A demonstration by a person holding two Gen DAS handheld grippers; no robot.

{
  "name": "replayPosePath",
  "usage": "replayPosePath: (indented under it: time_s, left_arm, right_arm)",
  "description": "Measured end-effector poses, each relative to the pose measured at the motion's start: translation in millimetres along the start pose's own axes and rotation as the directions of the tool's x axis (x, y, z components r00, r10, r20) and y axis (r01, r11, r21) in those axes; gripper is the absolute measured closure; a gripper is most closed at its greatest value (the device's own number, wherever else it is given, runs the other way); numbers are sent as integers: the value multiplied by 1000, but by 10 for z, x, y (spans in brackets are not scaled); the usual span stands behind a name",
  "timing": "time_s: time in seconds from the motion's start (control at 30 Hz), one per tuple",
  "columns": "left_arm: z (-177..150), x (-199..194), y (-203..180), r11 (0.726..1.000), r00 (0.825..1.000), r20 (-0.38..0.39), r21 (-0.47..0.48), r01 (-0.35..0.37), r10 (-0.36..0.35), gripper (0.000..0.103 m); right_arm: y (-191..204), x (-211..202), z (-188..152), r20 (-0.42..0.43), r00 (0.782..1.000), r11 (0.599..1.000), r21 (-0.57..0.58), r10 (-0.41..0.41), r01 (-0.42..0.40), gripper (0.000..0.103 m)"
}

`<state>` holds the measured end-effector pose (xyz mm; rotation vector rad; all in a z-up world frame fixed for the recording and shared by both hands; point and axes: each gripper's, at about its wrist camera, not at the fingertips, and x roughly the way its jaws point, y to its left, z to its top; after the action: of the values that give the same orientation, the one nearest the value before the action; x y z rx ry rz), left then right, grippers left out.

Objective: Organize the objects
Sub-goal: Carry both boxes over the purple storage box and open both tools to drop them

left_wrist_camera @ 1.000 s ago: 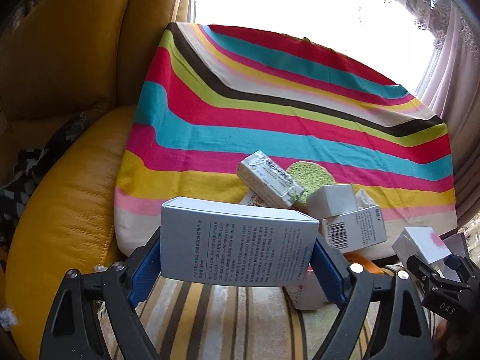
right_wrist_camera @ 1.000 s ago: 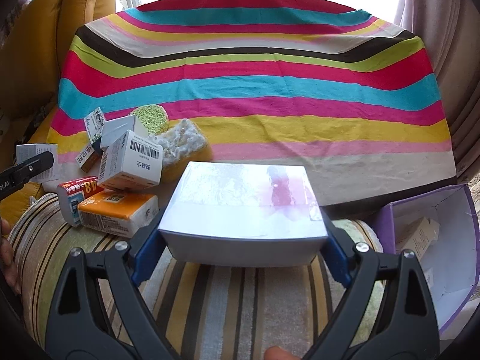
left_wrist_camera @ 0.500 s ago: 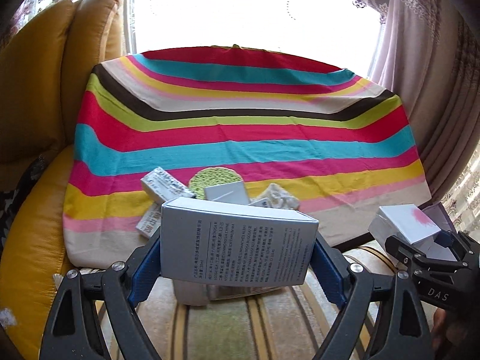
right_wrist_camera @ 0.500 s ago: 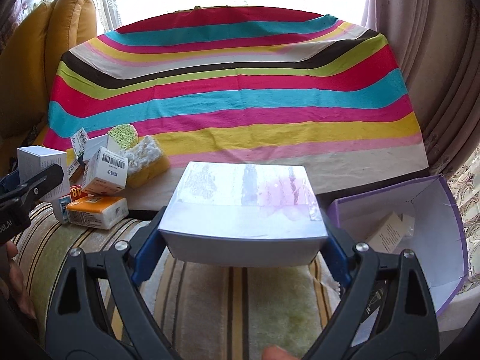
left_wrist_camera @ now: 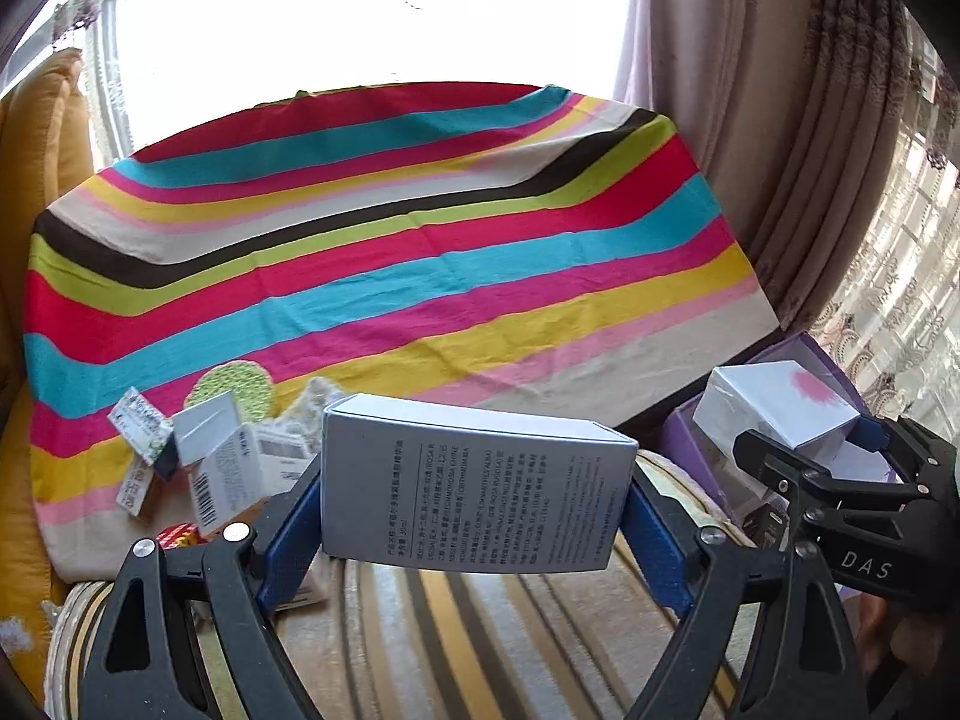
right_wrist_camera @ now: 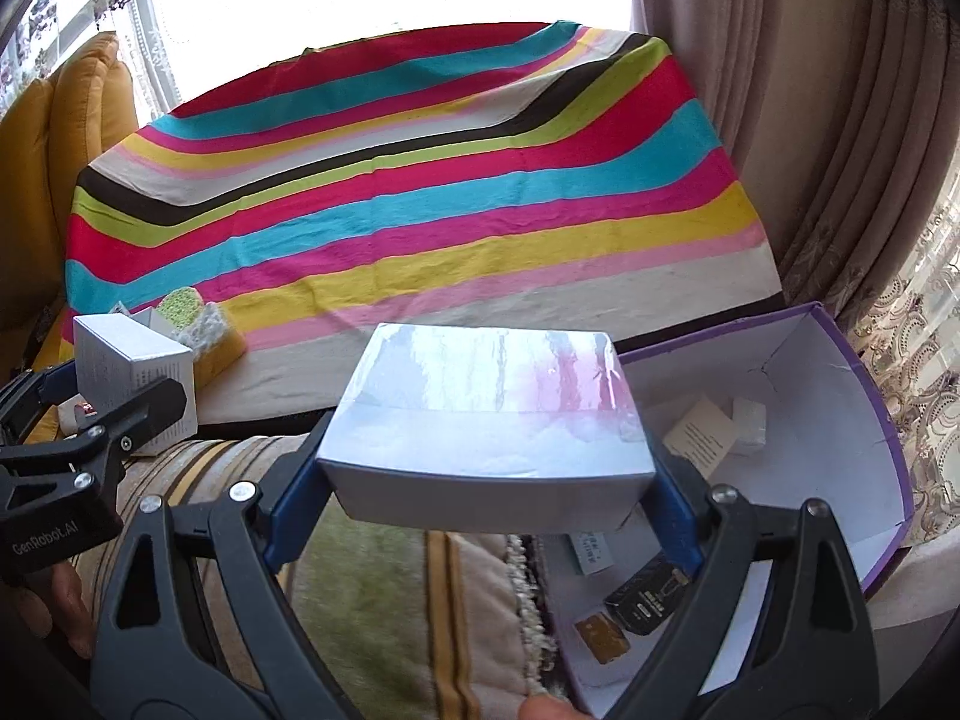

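Note:
My left gripper [left_wrist_camera: 474, 498] is shut on a pale grey-blue carton with printed text [left_wrist_camera: 474, 486], held crosswise above the striped cushion. My right gripper [right_wrist_camera: 486, 468] is shut on a white box with a pink smear [right_wrist_camera: 492, 414], held over the left edge of the open purple bin [right_wrist_camera: 840, 372]. The right gripper and its box also show in the left wrist view [left_wrist_camera: 780, 405], over the bin [left_wrist_camera: 804, 354]. The left gripper with its carton shows in the right wrist view [right_wrist_camera: 129, 372] at far left. Several small boxes [left_wrist_camera: 228, 468] lie piled at the left on the striped cloth.
A rainbow-striped cloth [right_wrist_camera: 420, 198] covers the surface ahead. A green round sponge [left_wrist_camera: 234, 384] and a yellow sponge [right_wrist_camera: 216, 342] lie by the pile. The bin holds a few small boxes [right_wrist_camera: 702, 438] and a dark packet [right_wrist_camera: 648, 594]. Curtains [right_wrist_camera: 810, 120] hang at right; a yellow sofa [right_wrist_camera: 54, 138] stands left.
Both grippers have swung to the right with their boxes. The purple bin has come fully into the right wrist view, and the pile of boxes has slid to the left.

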<state>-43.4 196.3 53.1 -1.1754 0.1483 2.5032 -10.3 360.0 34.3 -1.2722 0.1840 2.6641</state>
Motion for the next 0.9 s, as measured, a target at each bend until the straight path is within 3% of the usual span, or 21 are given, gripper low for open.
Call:
replayPosePath:
  time_s: [0.4,0.9]
  left_arm:
    - [72,239,-945,979,991,-69,159,128,-118,14]
    - [-7,395,-1650,929,970,-172,297,219,-174,12]
  right_arm:
    - [-1019,-83,-219,-20,993,983,142,-112,114,11]
    - [-1651,-157,-462,-51,985,956,237,-165,172,9]
